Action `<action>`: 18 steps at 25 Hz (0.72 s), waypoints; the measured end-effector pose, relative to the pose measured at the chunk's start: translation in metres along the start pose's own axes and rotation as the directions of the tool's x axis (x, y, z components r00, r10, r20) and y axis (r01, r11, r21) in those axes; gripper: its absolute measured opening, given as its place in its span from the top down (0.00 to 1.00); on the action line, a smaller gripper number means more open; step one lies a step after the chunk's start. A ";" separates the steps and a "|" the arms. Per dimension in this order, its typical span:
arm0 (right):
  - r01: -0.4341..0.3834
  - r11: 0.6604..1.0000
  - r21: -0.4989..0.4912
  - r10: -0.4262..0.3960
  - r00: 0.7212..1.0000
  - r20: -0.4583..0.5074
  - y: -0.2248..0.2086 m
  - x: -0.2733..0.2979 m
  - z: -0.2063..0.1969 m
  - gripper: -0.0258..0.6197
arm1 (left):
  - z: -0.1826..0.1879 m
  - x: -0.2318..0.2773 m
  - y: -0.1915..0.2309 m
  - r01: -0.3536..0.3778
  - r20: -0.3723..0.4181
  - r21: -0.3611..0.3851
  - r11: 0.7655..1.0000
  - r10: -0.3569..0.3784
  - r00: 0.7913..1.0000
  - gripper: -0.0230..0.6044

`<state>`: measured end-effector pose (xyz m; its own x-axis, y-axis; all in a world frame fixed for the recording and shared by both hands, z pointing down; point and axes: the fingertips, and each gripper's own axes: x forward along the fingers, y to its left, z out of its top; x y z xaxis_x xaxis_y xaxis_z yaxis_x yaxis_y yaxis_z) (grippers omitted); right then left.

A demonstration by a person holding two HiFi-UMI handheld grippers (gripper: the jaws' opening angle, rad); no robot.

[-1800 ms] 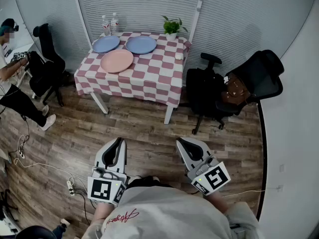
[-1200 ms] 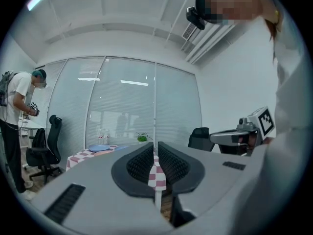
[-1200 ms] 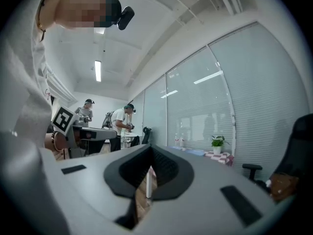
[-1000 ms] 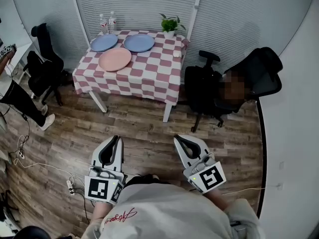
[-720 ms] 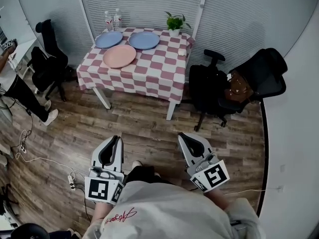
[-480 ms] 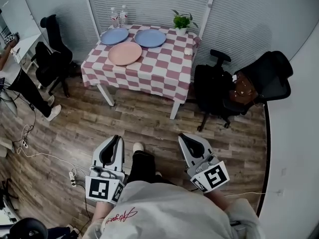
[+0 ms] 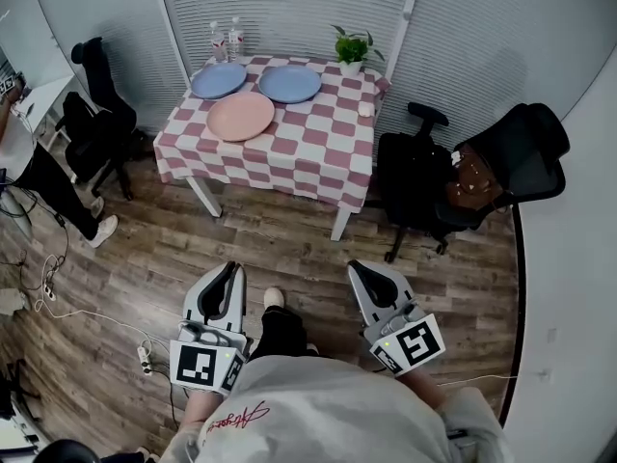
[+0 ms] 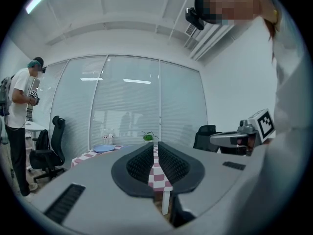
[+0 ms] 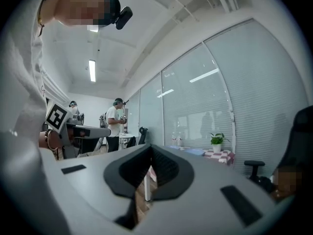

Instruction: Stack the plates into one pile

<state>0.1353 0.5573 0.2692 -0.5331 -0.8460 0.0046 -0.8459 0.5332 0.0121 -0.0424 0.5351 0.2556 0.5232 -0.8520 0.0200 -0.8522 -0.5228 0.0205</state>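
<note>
Left gripper point(image 7: 231, 271) and right gripper point(image 7: 359, 269) are hanging, jaws together and empty, well short of the table point(image 7: 318, 152); arriving shut could shove its far-left-corner plates point(image 7: 241, 116) off.

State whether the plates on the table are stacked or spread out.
Spread out: the pink plate, left blue plate and right blue plate lie singly on the table, none stacked.

Two blue plates point(image 7: 219, 80) point(image 7: 289, 83), a pink plate point(image 7: 241, 116), pink-and-white checked tablecloth point(image 7: 318, 148).
</note>
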 end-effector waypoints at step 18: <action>0.044 0.999 -0.014 -0.043 0.999 0.019 -0.058 0.142 0.020 0.94 | 0.019 0.120 0.107 0.036 0.021 0.000 0.999 -0.036 0.999 0.90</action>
<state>0.1089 0.4065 0.2493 -0.4960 -0.8682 -0.0147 -0.8682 0.4956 0.0262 -0.0708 0.3766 0.2415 0.5532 -0.8330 -0.0015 -0.8328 -0.5531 0.0210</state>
